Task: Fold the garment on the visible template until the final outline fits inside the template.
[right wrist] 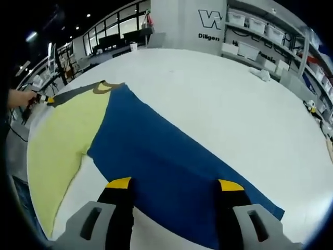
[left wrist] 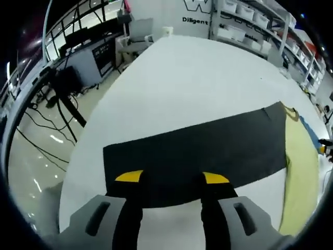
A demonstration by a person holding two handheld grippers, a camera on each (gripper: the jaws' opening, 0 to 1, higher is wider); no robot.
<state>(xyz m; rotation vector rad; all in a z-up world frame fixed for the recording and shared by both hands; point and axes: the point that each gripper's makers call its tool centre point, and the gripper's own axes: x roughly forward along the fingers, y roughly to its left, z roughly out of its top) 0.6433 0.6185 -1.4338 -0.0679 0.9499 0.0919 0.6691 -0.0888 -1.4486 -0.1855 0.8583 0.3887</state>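
A yellow garment (left wrist: pixel 302 172) with an olive neckline (left wrist: pixel 289 111) lies flat on the white table (left wrist: pixel 197 78). A dark grey panel (left wrist: pixel 208 151) reaches out from one side of it and a blue panel (right wrist: pixel 166 161) from the other; I cannot tell whether they are cloth or template. My left gripper (left wrist: pixel 171 178) is open, its yellow-tipped jaws over the dark panel's near edge. My right gripper (right wrist: pixel 175 184) is open above the blue panel's near part. In the right gripper view the yellow garment (right wrist: pixel 62 140) lies to the left, where a hand (right wrist: pixel 18 98) holds the left gripper (right wrist: pixel 40 99).
The table edge (left wrist: pixel 88 135) drops to a shiny floor with a tripod (left wrist: pixel 65 99) and cables. Shelves with white bins (right wrist: pixel 260 26) stand behind the table. A small white object (right wrist: pixel 260 74) lies on the far right of the table.
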